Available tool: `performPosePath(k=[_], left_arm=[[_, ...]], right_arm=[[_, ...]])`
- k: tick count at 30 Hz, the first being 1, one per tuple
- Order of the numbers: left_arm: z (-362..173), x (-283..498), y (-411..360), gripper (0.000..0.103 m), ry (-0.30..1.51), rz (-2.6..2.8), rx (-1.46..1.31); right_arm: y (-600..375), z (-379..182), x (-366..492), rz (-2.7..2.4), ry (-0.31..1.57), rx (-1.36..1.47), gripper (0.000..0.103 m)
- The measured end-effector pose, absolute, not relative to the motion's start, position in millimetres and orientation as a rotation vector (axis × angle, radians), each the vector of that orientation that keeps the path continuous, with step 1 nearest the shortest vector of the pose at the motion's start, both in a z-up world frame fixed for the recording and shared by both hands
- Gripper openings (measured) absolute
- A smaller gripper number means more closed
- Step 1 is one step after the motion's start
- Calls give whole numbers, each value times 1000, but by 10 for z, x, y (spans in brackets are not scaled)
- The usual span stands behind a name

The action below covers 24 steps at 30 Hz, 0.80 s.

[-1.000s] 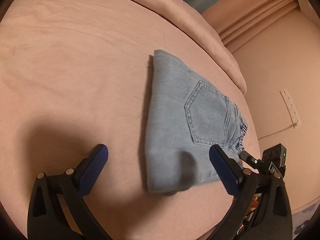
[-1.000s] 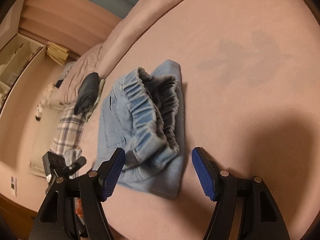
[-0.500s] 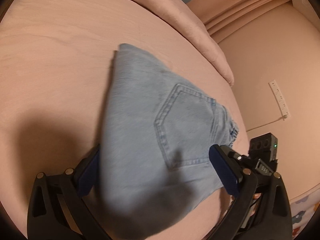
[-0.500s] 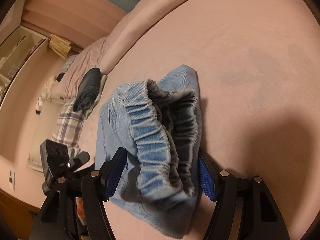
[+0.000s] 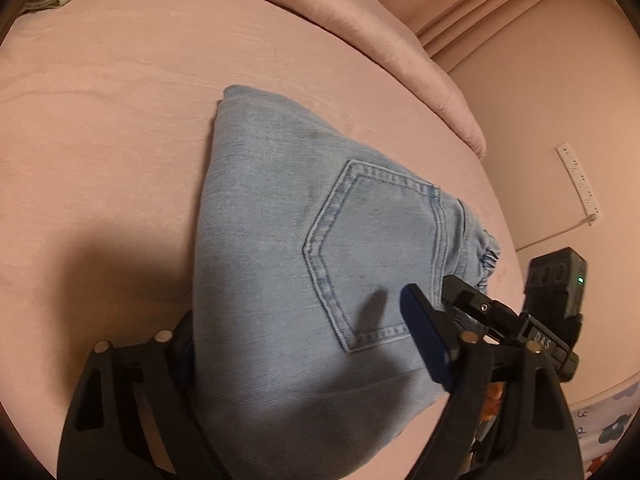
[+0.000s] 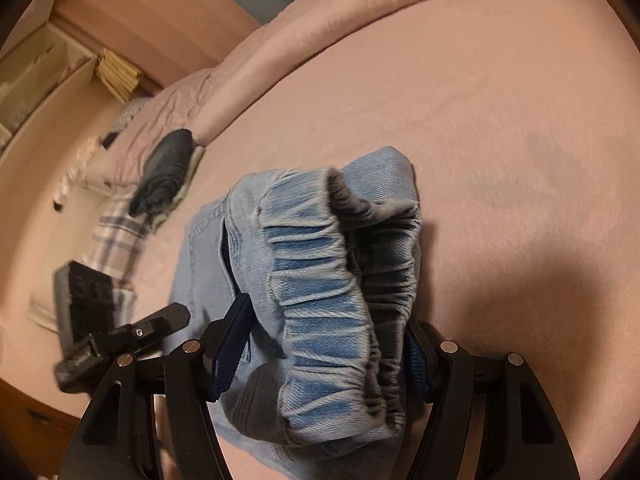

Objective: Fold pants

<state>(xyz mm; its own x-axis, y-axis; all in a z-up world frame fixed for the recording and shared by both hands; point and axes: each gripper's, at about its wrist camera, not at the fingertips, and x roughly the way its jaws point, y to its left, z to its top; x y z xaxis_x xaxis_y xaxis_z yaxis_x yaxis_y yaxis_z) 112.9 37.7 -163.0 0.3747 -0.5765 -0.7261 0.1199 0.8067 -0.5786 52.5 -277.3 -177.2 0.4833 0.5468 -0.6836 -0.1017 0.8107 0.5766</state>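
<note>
On the pink bed (image 5: 120,128), a folded bundle of light-blue denim pants (image 5: 304,264) lay with its stitched back pocket facing up. Your left claw (image 5: 304,344) straddled the near end of the bundle, its blue-padded fingers set wide on either side of the cloth; I could not tell whether they were pressing on it. Your right claw (image 6: 324,354) sat at the gathered elastic waistband (image 6: 320,288), one blue pad on each side and both touching the denim, so it gripped the pants there. Beyond the pants, in the right wrist view, a dark folded garment (image 6: 166,170) rested on a plaid cloth (image 6: 114,240) near the bed's far edge.
</note>
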Motion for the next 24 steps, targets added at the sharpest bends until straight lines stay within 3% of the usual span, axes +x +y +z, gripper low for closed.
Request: performPosePath(k=[3,10,16,24], left_arm=[[-1627,1099,387,75,1105,-437,-461],[-1593,993,341,51,1098,-360,-386],[-1479,897,213,43,1045,-329,-268],[-1265,838,62,41,952,-342,-174]], right_arm=[[-2730,-1742,513,393,991,461,68],[-2550,-1603,474,314,967,324,60],[-2396,-1488,408,258,919,203,55],[-2314,-1349,354,229,858,117,49]])
